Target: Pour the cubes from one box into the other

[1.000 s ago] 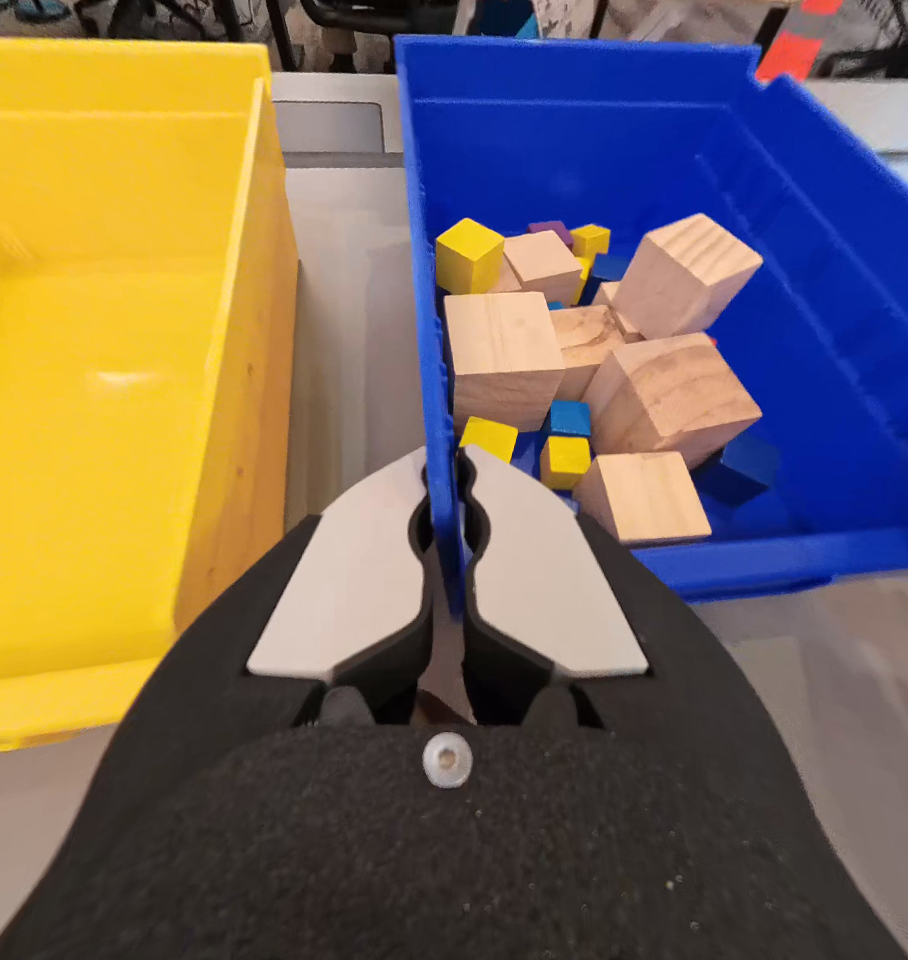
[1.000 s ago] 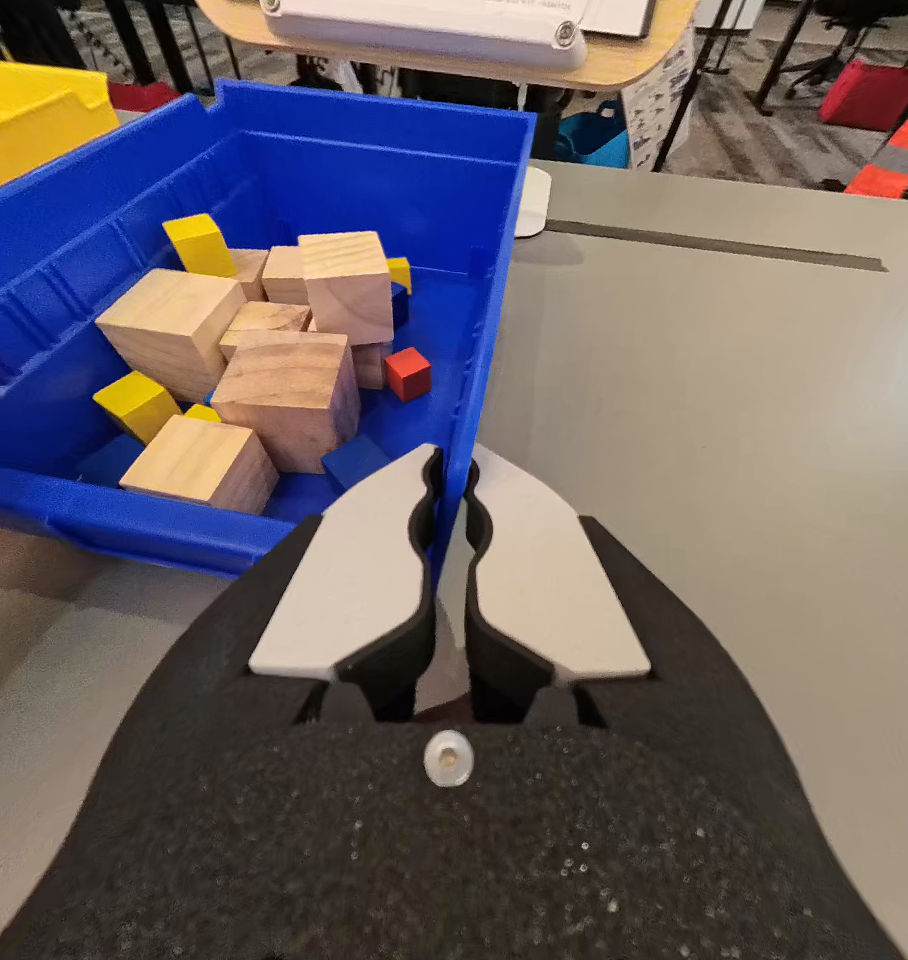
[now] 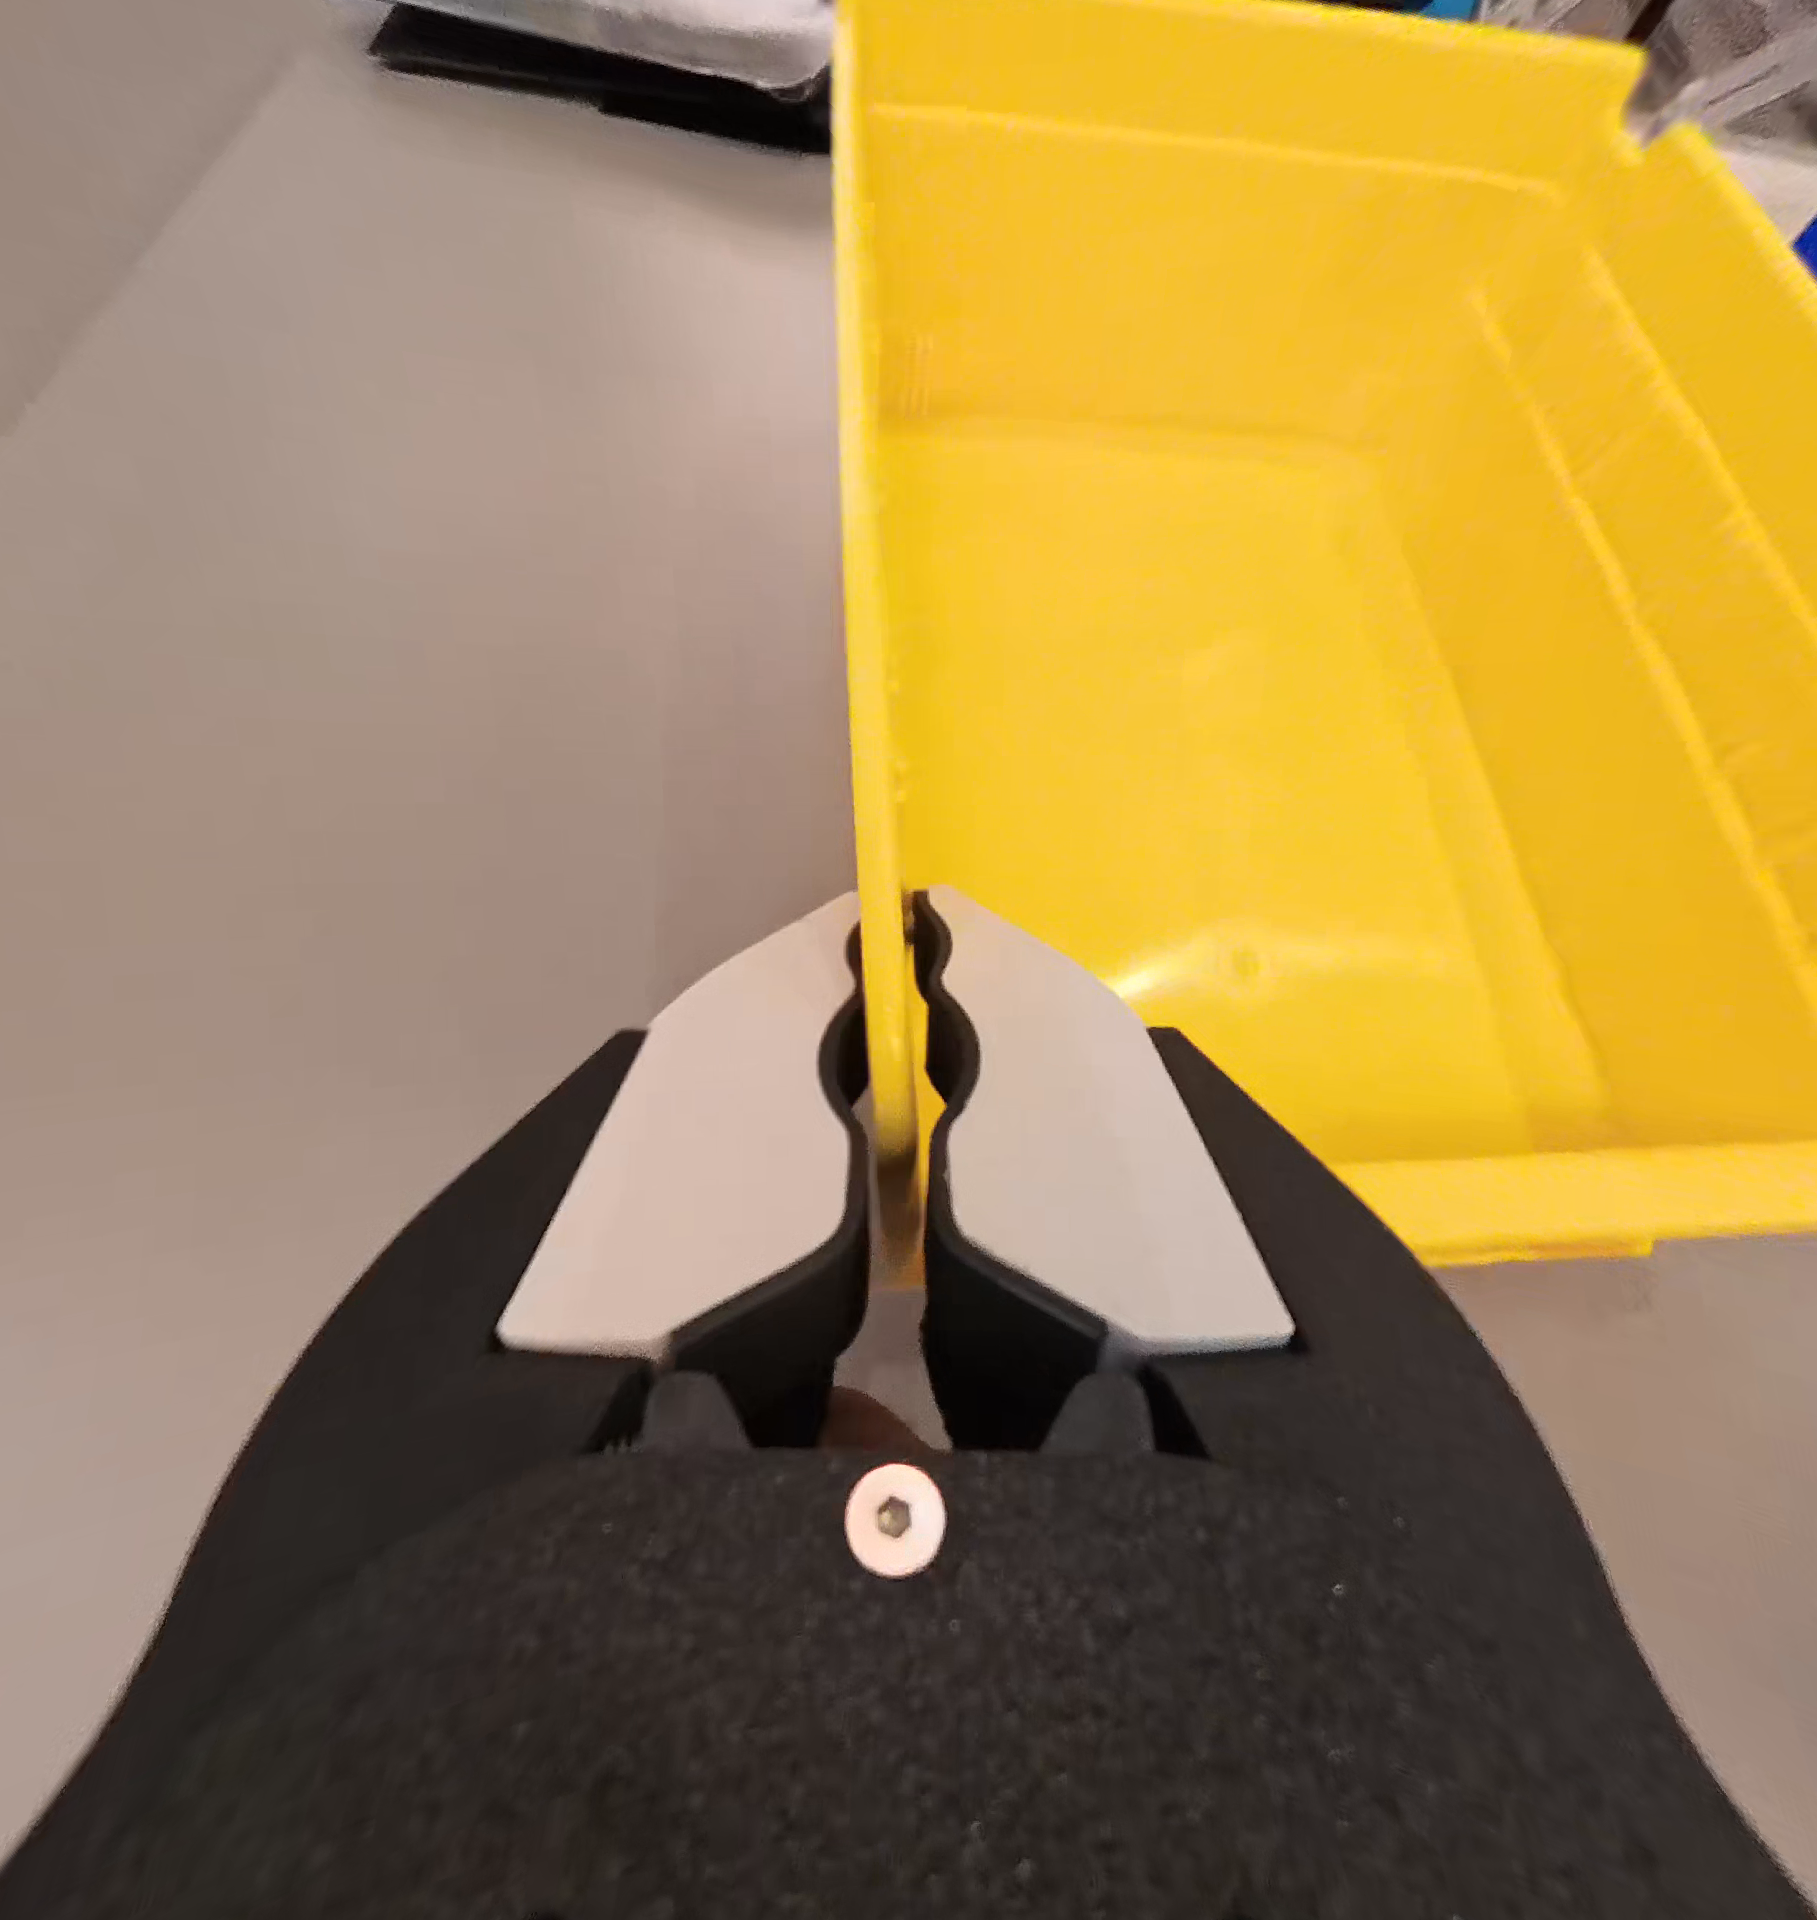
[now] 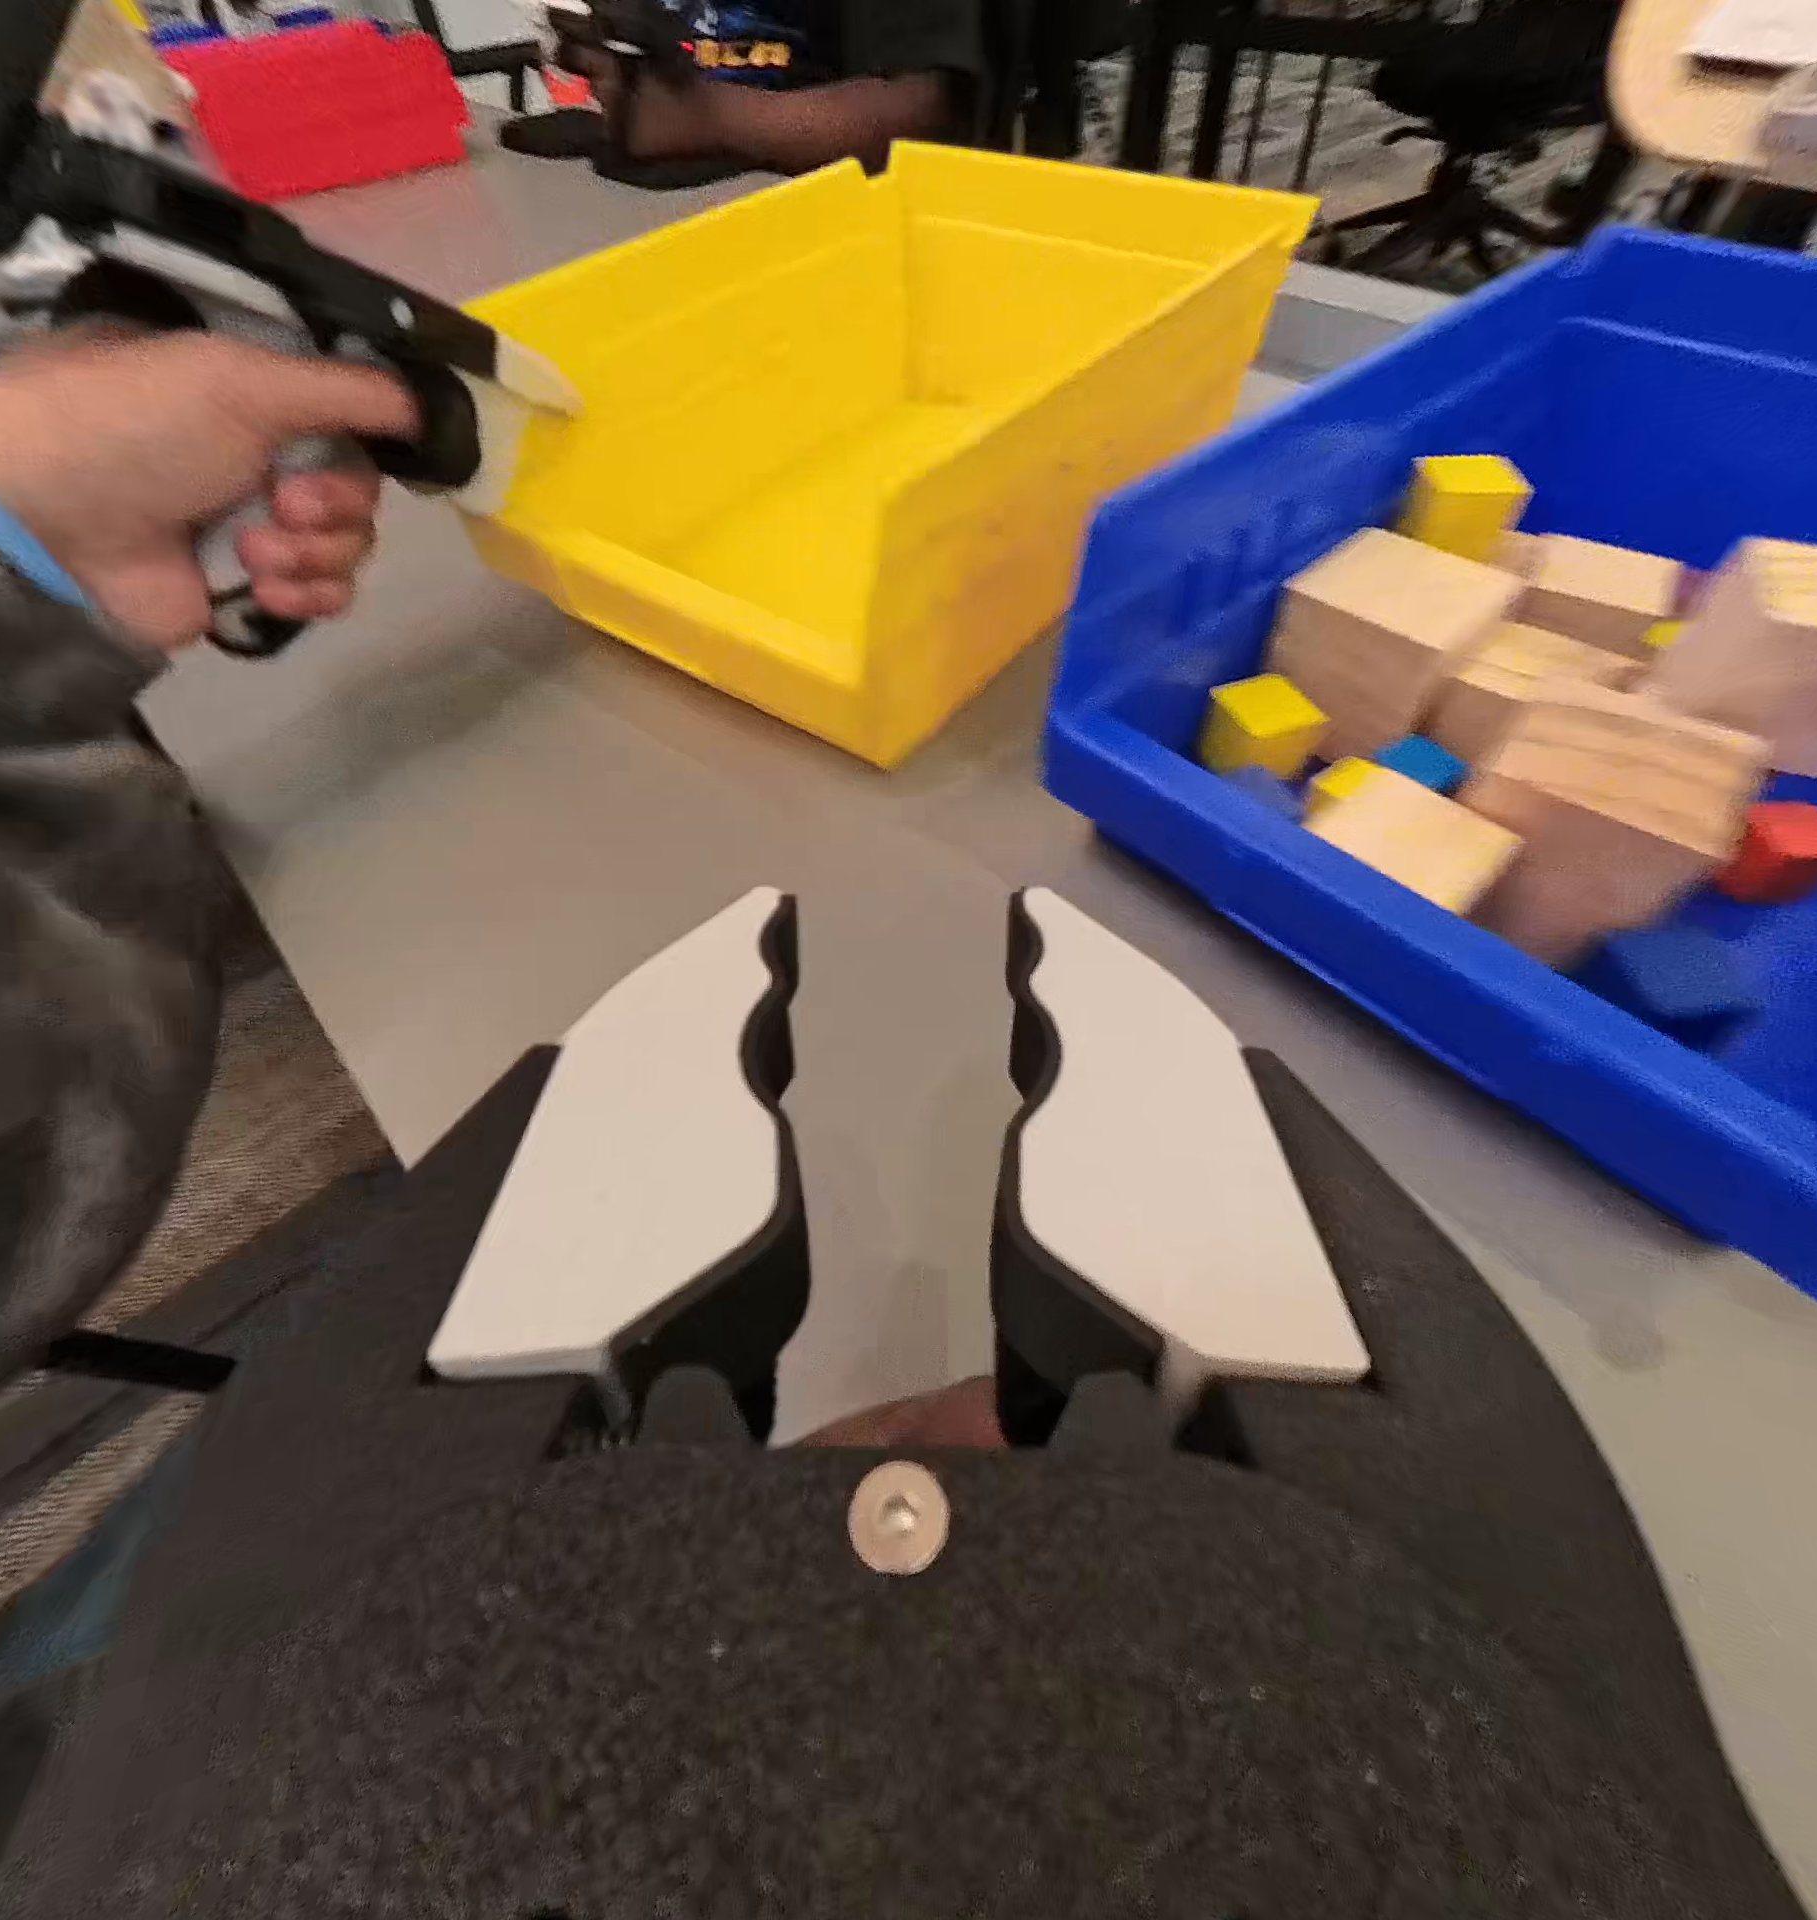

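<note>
Cubes sit in the blue box on the surface. Left hand-held gripper pinches the empty yellow box wall; right hand-held gripper hangs spread, holding nothing. Hold the yellow box steady beside the blue one.

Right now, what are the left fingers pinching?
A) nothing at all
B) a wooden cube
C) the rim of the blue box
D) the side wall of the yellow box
D: in the left wrist view the fingers are closed on the thin side wall of the yellow box, which is empty; the cubes lie in the blue box, away from them.
</note>
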`<action>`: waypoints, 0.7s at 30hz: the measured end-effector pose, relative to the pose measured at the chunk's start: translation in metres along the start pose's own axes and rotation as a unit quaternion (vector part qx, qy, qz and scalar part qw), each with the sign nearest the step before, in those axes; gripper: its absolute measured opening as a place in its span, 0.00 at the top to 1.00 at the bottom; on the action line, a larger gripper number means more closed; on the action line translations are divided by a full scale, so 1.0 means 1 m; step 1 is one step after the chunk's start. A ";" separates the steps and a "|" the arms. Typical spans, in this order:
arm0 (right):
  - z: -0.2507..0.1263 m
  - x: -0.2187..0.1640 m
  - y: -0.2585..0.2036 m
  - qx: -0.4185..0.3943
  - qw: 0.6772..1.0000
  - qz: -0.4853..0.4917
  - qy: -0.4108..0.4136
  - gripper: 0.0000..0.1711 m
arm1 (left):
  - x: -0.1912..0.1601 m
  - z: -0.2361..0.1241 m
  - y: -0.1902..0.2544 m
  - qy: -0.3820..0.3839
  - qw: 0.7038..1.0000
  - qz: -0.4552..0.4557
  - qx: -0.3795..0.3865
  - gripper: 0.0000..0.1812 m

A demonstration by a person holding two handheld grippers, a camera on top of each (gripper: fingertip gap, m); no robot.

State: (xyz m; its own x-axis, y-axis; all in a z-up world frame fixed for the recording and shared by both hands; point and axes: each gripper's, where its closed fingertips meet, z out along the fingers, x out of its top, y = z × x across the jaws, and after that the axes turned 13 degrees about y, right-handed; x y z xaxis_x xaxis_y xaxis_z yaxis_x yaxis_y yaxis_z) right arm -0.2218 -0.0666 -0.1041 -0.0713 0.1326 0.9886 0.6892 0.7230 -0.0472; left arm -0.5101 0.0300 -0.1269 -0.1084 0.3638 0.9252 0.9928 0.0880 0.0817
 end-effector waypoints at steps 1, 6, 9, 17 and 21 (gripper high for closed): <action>0.012 0.000 -0.011 0.005 1.000 0.001 0.001 0.74 | -0.006 -0.013 0.002 -0.003 1.000 0.009 0.005 0.97; 0.070 -0.011 -0.042 -0.040 0.999 -0.020 -0.022 0.64 | -0.032 -0.077 0.006 -0.014 0.997 0.048 0.055 0.97; 0.091 -0.018 -0.032 -0.122 0.991 -0.024 -0.048 0.91 | -0.043 -0.106 0.007 -0.012 0.996 0.049 0.068 0.97; 0.062 0.018 -0.030 -0.145 0.988 -0.048 -0.007 0.99 | -0.017 -0.145 0.028 0.047 0.994 0.053 0.080 0.97; 0.016 0.080 0.026 -0.195 0.978 -0.055 0.056 0.99 | 0.053 -0.143 0.098 0.112 0.988 0.096 0.039 0.97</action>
State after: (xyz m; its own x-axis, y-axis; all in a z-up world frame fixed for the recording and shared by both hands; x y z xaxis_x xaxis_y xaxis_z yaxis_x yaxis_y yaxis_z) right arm -0.2210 -0.0262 -0.0288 -0.0960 -0.0231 0.9951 0.9058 0.4124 0.0970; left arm -0.4111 -0.0743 -0.0172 0.1039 0.1677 0.9803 0.9860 0.1120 -0.1236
